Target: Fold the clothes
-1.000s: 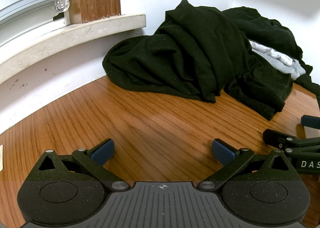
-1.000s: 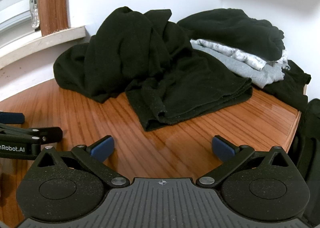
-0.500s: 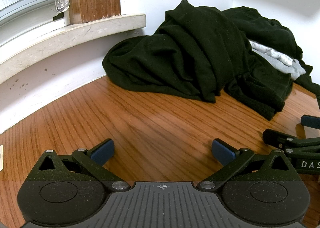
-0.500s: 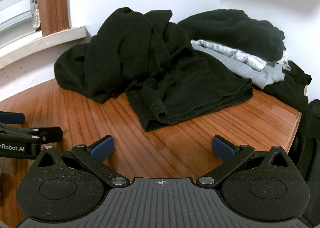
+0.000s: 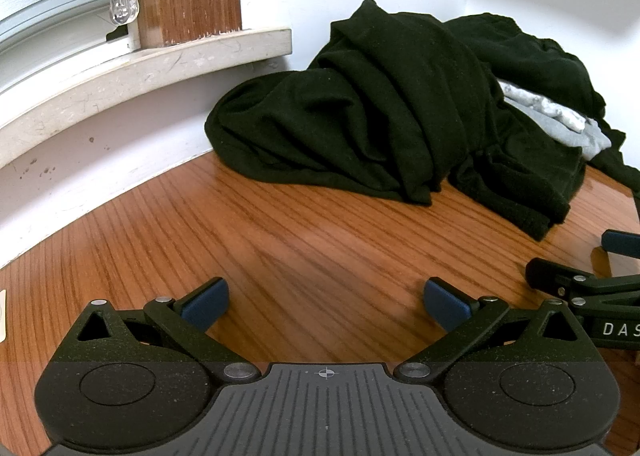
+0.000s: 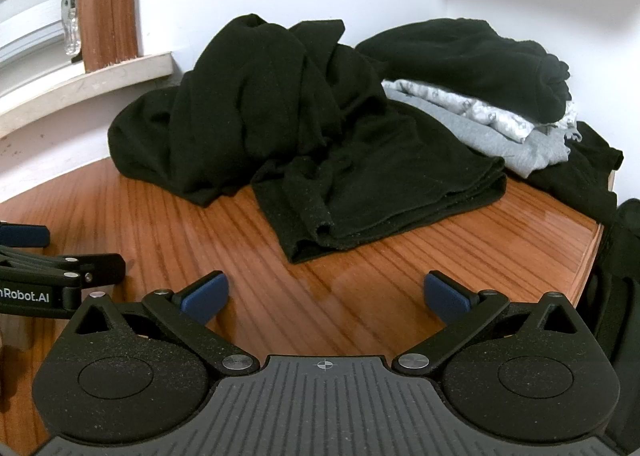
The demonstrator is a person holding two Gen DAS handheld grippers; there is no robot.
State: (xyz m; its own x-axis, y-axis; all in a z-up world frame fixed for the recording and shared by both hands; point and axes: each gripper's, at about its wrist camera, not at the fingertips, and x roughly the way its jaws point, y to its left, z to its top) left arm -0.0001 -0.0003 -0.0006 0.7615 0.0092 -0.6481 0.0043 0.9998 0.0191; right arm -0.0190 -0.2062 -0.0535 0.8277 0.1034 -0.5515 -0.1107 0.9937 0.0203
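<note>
A crumpled black fabric garment [image 6: 280, 128] lies heaped at the back of the glossy wooden table [image 6: 380, 268], against the white wall, its long axis running left to right. The left gripper [image 5: 326, 298] and right gripper [image 6: 324, 294] hover side by side over bare wood, both spread wide and empty, well short of the garment.

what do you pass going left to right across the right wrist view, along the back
blind → wooden frame → window sill → crumpled black garment → grey folded clothes
</note>
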